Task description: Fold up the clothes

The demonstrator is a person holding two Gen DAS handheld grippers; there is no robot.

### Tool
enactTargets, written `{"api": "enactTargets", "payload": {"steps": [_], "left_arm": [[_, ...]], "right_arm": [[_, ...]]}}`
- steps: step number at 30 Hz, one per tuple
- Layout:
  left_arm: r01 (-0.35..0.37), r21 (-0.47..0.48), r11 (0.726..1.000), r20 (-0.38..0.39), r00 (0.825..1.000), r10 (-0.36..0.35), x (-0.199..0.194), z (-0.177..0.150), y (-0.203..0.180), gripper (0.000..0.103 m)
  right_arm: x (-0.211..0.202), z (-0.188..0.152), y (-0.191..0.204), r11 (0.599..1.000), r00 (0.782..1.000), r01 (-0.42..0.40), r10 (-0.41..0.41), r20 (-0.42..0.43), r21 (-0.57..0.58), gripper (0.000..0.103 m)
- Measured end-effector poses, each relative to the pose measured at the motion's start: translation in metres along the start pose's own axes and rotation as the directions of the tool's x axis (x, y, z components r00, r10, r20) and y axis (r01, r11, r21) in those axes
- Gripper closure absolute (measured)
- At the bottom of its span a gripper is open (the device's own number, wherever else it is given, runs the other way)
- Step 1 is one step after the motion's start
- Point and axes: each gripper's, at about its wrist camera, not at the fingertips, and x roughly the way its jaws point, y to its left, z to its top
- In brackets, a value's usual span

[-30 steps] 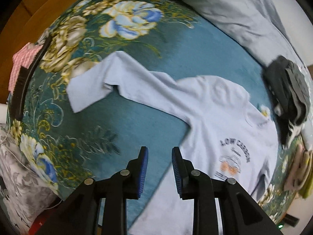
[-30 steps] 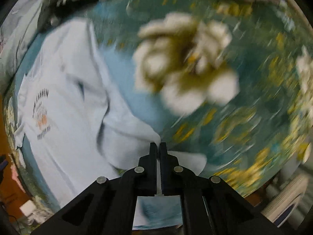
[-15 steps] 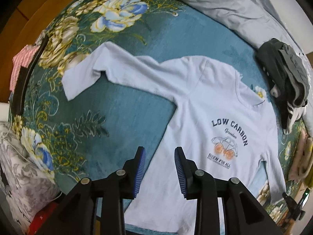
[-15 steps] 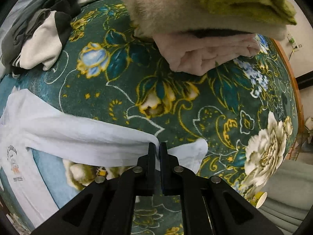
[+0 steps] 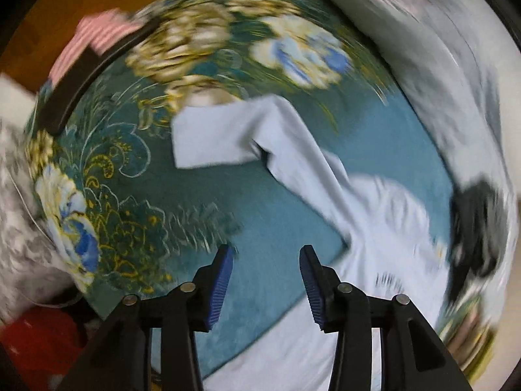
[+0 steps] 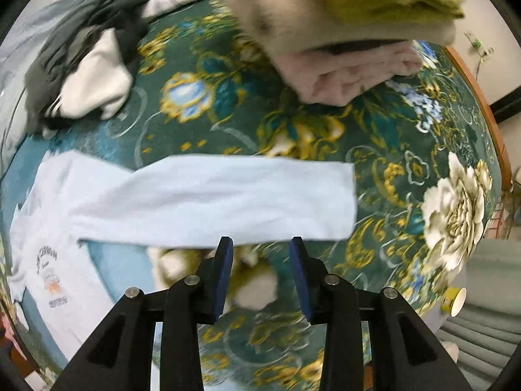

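A pale blue long-sleeved shirt lies on the teal floral bedspread. In the left wrist view one sleeve bends to the left, beyond my left gripper, which hangs open above bare bedspread. In the right wrist view the other sleeve stretches flat to the right, its cuff near the middle. My right gripper is open just in front of that sleeve's near edge, holding nothing. The shirt's printed chest shows at lower left. The left wrist view is motion-blurred.
A dark garment pile lies beyond the shirt. Folded pink, beige and green clothes are stacked at the far side. A grey quilt, a pink striped cloth and a paper cup sit around the edges.
My right gripper has opened and let go of the sleeve, which now lies flat. My left gripper opened wider and swung left toward the other sleeve.
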Motion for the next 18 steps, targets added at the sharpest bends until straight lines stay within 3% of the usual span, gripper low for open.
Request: {"api": "enactTargets", "payload": {"steps": [2,4,7,10,13,18], "left_arm": [[0.036,-0.128,0.991,0.006,0.999,-0.036,0.013,0.022,0.028,0.056],[0.074,-0.255,0.964,0.008,0.997,-0.075,0.026,0.035,0.054,0.056],[0.113,-0.467,0.877,0.012,0.993,-0.122,0.059,0.052,0.101,0.056],[0.105,-0.555,0.825,0.012,0.993,-0.119,0.083,0.061,0.126,0.056],[0.117,-0.563,0.818,0.012,0.991,-0.133,0.099,0.070,0.132,0.056],[0.089,-0.531,0.842,-0.033,0.991,-0.126,0.118,0.078,0.123,0.059]], "right_arm": [[-0.007,-0.006,0.018,1.000,1.000,-0.010,0.009,-0.007,-0.019,0.066],[-0.013,-0.011,0.037,0.999,1.000,-0.007,0.007,-0.011,-0.043,0.066],[-0.023,-0.018,0.067,0.997,1.000,-0.004,0.002,-0.015,-0.079,0.066],[-0.031,-0.024,0.097,0.993,1.000,0.001,-0.004,-0.020,-0.114,0.066],[-0.037,-0.025,0.124,0.989,1.000,0.006,-0.009,-0.024,-0.147,0.066],[-0.038,-0.023,0.164,0.979,0.999,0.013,-0.020,-0.031,-0.201,0.066]]}}
